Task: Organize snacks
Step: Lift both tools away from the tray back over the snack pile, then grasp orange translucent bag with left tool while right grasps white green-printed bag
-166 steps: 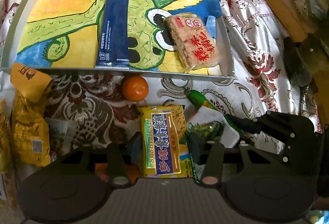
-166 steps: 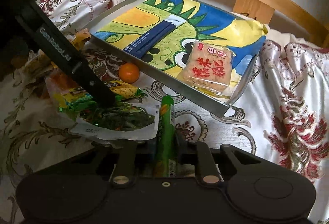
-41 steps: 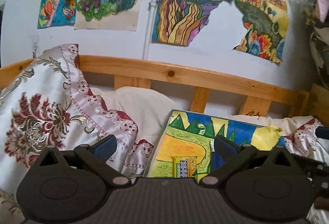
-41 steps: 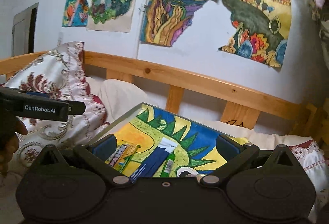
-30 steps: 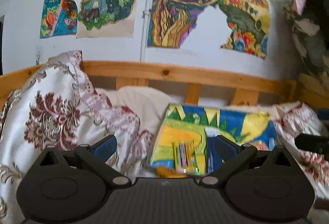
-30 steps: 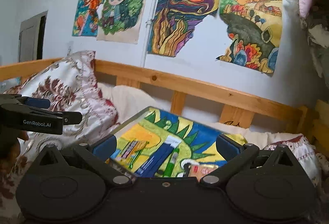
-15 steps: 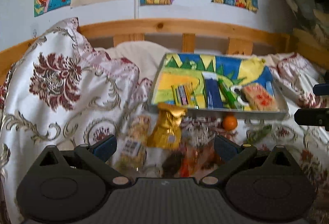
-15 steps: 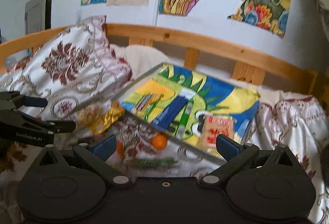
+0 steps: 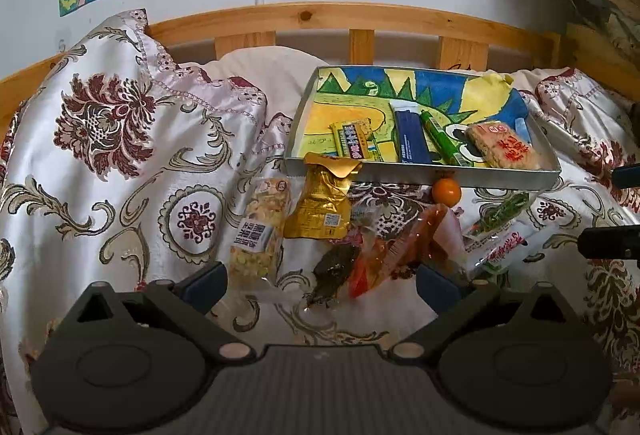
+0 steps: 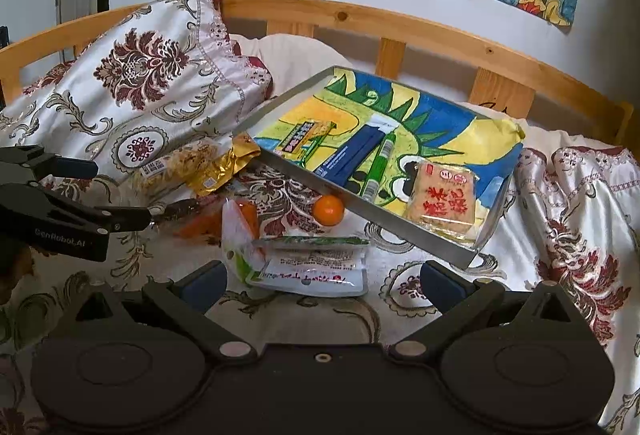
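Both the left hand-held gripper (image 9: 320, 283) and the right hand-held gripper (image 10: 322, 281) gape wide, empty. Ahead, the tray (image 9: 420, 177) rim partly hides the orange (image 9: 446, 192). The packet (image 10: 308, 269) print is unreadable.

A grey tray (image 9: 416, 173) lined with a green, yellow and blue dinosaur drawing; a gold packet (image 9: 324, 201); an orange fruit (image 9: 446, 192); white bedding (image 9: 120, 163) patterned with maroon flowers.

We see loose packets crowding the bedspread (image 9: 120, 235) in front of the tray (image 9: 420, 175), from the nut bar (image 9: 260, 235) at nine o'clock to the white pouch (image 10: 312, 267) at three. An orange (image 9: 446, 192) sits against the tray's near wall. The tray's left part lies bare beside the yellow bar (image 9: 354, 143). A big pillow (image 10: 132, 83) rises at ten o'clock; the wooden rail (image 10: 400, 23) closes twelve.
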Tool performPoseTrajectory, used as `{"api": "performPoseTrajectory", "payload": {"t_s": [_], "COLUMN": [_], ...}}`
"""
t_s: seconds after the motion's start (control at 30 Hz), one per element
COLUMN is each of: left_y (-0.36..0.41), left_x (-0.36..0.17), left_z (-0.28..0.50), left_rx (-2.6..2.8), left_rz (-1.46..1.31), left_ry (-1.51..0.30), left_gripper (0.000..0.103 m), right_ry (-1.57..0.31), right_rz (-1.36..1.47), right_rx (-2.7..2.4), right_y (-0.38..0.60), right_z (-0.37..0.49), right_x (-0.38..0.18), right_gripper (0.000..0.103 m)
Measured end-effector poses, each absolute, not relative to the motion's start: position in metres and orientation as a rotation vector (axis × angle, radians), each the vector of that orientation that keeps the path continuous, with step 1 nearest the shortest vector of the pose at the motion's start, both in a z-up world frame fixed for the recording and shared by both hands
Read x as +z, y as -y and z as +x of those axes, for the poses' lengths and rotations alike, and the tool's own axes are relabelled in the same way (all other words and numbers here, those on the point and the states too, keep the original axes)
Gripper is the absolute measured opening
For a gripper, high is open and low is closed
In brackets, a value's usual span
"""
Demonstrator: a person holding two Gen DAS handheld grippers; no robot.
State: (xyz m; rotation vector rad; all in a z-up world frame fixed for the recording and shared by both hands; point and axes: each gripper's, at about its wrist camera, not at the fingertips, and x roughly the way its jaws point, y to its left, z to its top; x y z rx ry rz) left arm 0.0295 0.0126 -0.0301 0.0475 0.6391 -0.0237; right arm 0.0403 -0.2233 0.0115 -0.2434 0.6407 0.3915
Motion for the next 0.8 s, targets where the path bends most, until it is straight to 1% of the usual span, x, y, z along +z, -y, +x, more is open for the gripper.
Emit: {"api": "performPoseTrajectory", "payload": {"t_s": [0.8], "left_y": [0.0], "left_x": [-0.043], "left_z": [0.039], "left_rx": [-0.071], "left_rz": [0.089], "left_ry": [-0.65], "left_gripper": [0.103], "right_ry": [-0.735], "right_rz": [-0.231], "right_rx": [0.387], "right_y": [0.225], "right_z": [0.055], "right_x": [-0.009], "right_gripper": [0.102]}}
